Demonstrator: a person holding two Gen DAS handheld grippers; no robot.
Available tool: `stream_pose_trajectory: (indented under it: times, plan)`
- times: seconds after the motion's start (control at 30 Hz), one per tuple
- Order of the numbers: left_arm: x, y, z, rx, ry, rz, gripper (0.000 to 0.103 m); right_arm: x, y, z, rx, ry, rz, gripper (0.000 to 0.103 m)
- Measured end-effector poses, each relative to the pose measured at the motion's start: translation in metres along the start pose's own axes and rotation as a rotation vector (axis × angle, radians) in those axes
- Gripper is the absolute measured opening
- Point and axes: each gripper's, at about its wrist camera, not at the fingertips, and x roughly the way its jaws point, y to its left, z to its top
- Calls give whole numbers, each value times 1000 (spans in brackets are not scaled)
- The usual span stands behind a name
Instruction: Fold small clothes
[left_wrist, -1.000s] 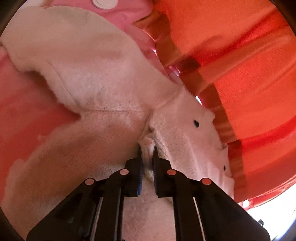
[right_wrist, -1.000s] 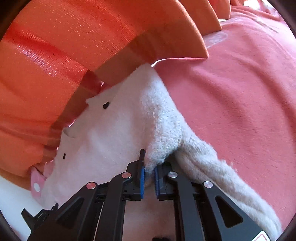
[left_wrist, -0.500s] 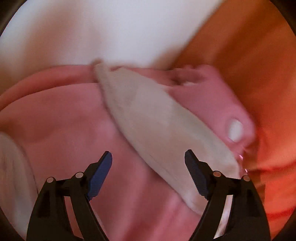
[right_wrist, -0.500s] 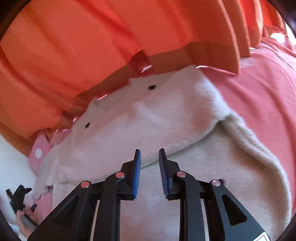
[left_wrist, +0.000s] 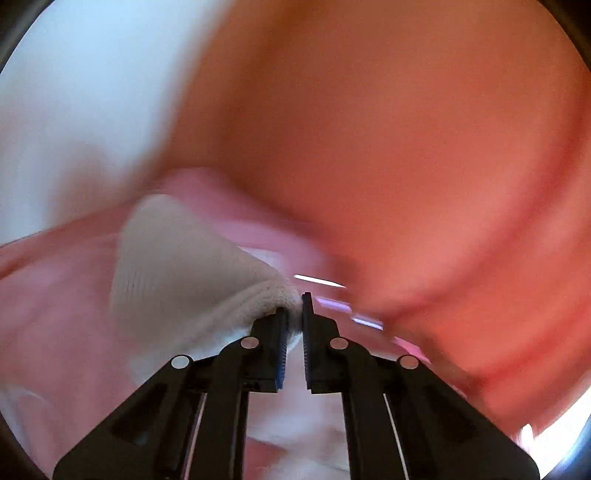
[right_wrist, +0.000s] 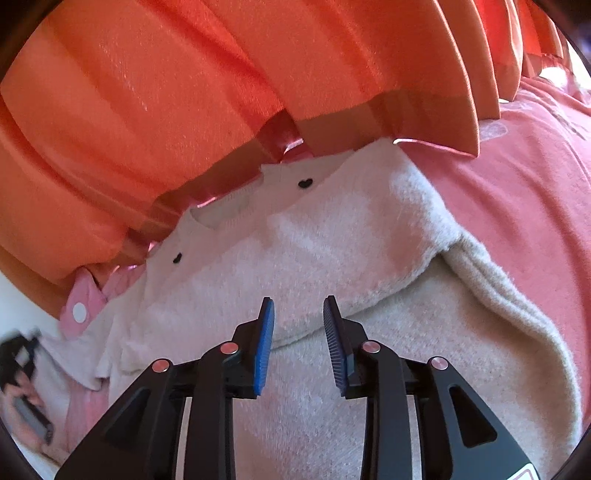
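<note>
A small cream knit sweater (right_wrist: 295, 266) with black heart-shaped buttons lies on a pink cloth, its top part folded down over the body. My right gripper (right_wrist: 298, 310) is open and empty, hovering just above the folded edge. In the blurred left wrist view, my left gripper (left_wrist: 293, 308) is shut on the ribbed cuff of the cream sleeve (left_wrist: 177, 266) and holds it over the pink cloth. The left gripper also shows at the left edge of the right wrist view (right_wrist: 20, 354).
An orange pleated curtain (right_wrist: 221, 92) hangs right behind the sweater, its hem touching the collar. A pink garment with white dots (right_wrist: 79, 306) lies to the sweater's left. The coral-pink cloth (right_wrist: 524, 192) spreads to the right. A white surface (left_wrist: 74, 110) lies far left.
Both grippers let go of the sweater's folded top. The right one backed off and opened wider. The left one swung left, opened wide, then closed on the sleeve cuff.
</note>
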Motion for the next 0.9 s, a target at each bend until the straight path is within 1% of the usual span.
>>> stream_pose_trajectory:
  times: [0.03, 0.07, 0.1, 0.13, 0.17, 0.2, 0.23, 0.27, 0.3, 0.33, 0.4, 0.43, 0.47, 0.5, 0.53, 0.57, 0.6, 0.67, 0.73, 0.77, 0.8, 0.83, 0.9]
  plan:
    - [-2, -41, -16, 60, 22, -76, 6, -1, -1, 2, 5, 0, 0, 30]
    - [-2, -67, -30, 92, 43, -128, 6, -2, -3, 3, 12, -2, 1, 30]
    - [1, -101, -54, 133, 94, -196, 7, -3, -6, 5, 19, -3, 2, 31]
    - [8, -128, -82, 163, 156, -242, 9, -4, -9, 7, 28, -2, 0, 32]
    - [14, -143, -104, 174, 201, -260, 10, -4, -12, 9, 34, 2, 1, 35]
    - [24, -156, -137, 177, 268, -262, 12, -4, -14, 11, 39, 7, 1, 39]
    - [33, -159, -163, 167, 328, -245, 25, -3, -17, 13, 43, 17, -3, 40]
    - [37, -157, -180, 152, 368, -221, 36, -2, -21, 15, 50, 25, -8, 40]
    - [42, -149, -199, 118, 395, -173, 44, -2, -24, 16, 61, 30, -11, 40]
    - [42, -133, -215, 74, 397, -127, 47, -1, -27, 18, 75, 37, -8, 40]
    - [41, -115, -218, 37, 408, -74, 47, -1, -29, 21, 88, 44, 7, 41]
    - [41, -104, -214, 28, 417, -50, 47, -1, -27, 22, 84, 43, 15, 42]
    - [35, -95, -204, 12, 399, -33, 47, -1, -24, 22, 71, 40, 16, 43]
    - [31, -88, -191, -2, 365, -17, 53, 0, -19, 23, 52, 38, 15, 46]
    - [28, -77, -178, -15, 323, 8, 63, 2, -12, 24, 22, 37, 14, 47]
    - [27, -63, -164, -30, 281, 38, 66, 5, -6, 24, -2, 37, 13, 48]
    - [30, -55, -157, -38, 271, 51, 67, 7, 1, 25, -29, 39, 14, 48]
    - [38, -30, -148, -77, 285, 79, 67, 12, 23, 25, -109, 34, 12, 48]
    - [46, -6, -144, -158, 308, 93, 66, 20, 51, 23, -232, 34, 10, 49]
    - [51, 6, -142, -197, 318, 102, 66, 24, 63, 19, -287, 38, 2, 54]
    - [50, 13, -143, -215, 318, 108, 63, 30, 74, 15, -335, 46, -11, 58]
    - [55, 23, -139, -230, 310, 119, 58, 41, 88, 8, -400, 63, -31, 59]
    - [59, 29, -141, -216, 293, 133, 55, 61, 106, -2, -492, 85, -75, 59]
